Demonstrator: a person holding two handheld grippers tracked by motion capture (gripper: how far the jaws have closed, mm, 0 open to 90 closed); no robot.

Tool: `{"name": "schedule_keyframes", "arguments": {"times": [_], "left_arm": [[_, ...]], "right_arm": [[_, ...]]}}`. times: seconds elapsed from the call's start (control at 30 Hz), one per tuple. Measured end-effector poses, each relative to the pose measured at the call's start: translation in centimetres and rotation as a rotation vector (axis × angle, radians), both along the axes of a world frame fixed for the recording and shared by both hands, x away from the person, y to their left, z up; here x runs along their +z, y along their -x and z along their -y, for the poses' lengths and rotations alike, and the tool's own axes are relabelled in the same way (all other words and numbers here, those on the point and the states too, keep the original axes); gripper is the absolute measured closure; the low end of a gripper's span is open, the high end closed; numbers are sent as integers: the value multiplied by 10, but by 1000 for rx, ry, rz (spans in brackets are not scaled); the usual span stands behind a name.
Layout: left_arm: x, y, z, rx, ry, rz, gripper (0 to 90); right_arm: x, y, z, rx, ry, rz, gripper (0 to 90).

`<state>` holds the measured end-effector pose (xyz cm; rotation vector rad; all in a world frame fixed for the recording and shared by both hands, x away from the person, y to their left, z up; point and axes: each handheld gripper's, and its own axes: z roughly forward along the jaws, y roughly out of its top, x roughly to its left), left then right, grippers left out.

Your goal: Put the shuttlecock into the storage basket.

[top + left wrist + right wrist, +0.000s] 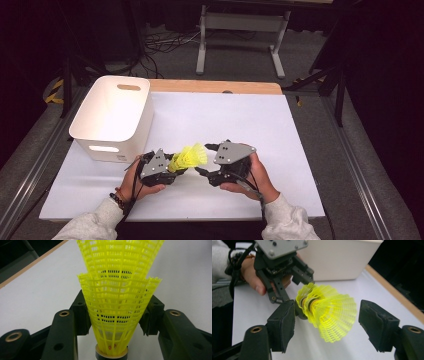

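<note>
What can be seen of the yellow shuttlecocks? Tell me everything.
The yellow shuttlecocks are two, nested one inside the other, with open plastic-looking mesh skirts and a pale base ringed in black. They are held above the white table, skirts flaring toward the right gripper, whose jaws stand open on either side without touching. The left gripper clamps the outer skirt's lower part from both sides.

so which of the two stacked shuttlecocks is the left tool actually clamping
The rear shuttlecock, nearer the left tool: its skirt sits between that tool's pads. The front shuttlecock is only nested into it and pokes out toward the open right tool.
</note>
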<state>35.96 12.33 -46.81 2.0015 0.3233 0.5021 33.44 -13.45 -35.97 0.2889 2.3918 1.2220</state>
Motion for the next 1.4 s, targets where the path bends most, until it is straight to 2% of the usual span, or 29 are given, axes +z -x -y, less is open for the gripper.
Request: {"name": "schedule_keyframes", "arguments": {"times": [0.17, 0.33, 0.4, 0.53, 0.7, 0.77, 0.93, 1.03, 1.13, 1.2, 1.27, 1.33, 1.4], "left_arm": [[1, 0, -3, 2, 12, -5, 517], [2, 1, -5, 4, 25, -7, 517], [2, 1, -6, 7, 29, -4, 517], [4, 1, -9, 7, 31, -4, 517], [7, 5, -14, 10, 45, -2, 517], [9, 6, -18, 9, 49, 2, 517], [11, 7, -27, 32, 68, 3, 519], [13, 7, -32, 43, 78, 5, 519], [14, 8, -36, 51, 85, 6, 519], [15, 9, -38, 56, 83, 14, 519], [17, 11, -39, 58, 91, 16, 519], [18, 12, -40, 60, 94, 20, 519], [19, 14, -41, 56, 96, 25, 520]], "right_arm": [[6, 1, 13, -50, -47, 43, 255], [4, 0, 21, -104, -16, 95, 226], [1, 0, 25, -106, -27, 85, 207], [-3, 0, 32, -153, -19, 107, 183], [-11, 1, 42, -195, -19, 132, 176], [-16, 2, 46, -203, -27, 127, 169], [-27, 5, 60, -247, -44, 178, 164], [-36, 7, 67, -263, -37, 199, 160], [-43, 9, 75, -269, -39, 185, 142], [-47, 11, 80, -275, -62, 183, 135], [-51, 15, 85, -282, -76, 199, 135], [-54, 18, 90, -289, -109, 181, 135], [-57, 20, 93, -305, -107, 182, 134]]}}
